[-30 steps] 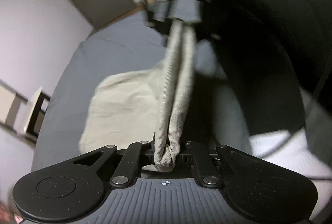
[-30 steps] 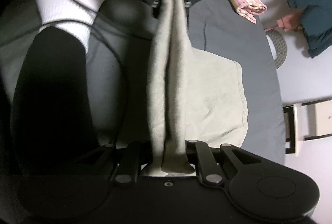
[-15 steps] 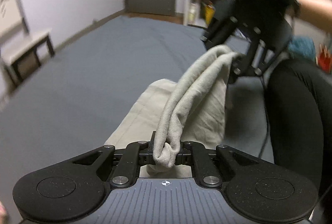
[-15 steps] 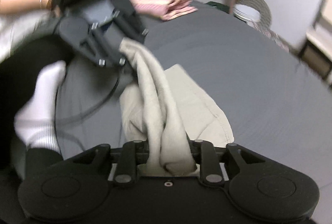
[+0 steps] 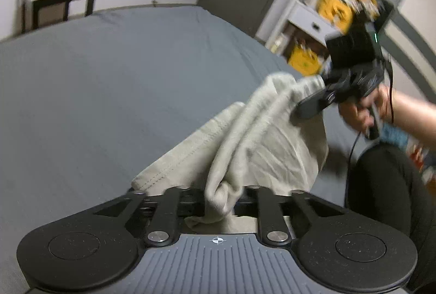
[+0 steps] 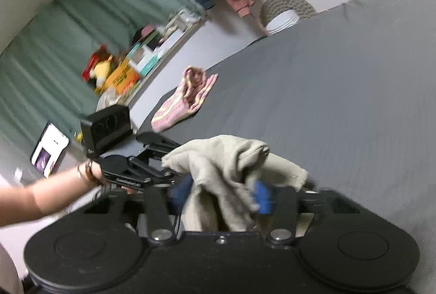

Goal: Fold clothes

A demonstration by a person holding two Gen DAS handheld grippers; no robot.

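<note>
Your left claw (image 5: 219, 201) is clenched on a bunched corner of the beige garment (image 5: 261, 141), and that wad of knit fabric fills the gap between the fingers. Your right claw (image 6: 222, 208) looks released: the blue pads (image 6: 262, 197) stand apart with cloth draped loosely between them, though motion blur makes that hard to confirm. The garment hangs in the air between the two claws, with its lower part trailing down onto the grey bed (image 5: 114, 81) close to your body.

The main risk is at the right side. If the pads are indeed apart, that corner can slide out and the lifted edge will collapse into a heap, spoiling the fold line. On the left, the corner is crumpled rather than flat, so laying it down as it is would probably trap a lump under the fold. The two claws are also near each other, so the cloth sags in ropey twists instead of a taut span.

The fabric is a soft, ribbed knit with a stitched hem, limp and quick to crease. The bed sheet is smooth, matte and faintly wrinkled. A pink striped cloth (image 6: 185, 98) lies folded well apart near the bed's far edge.
</note>
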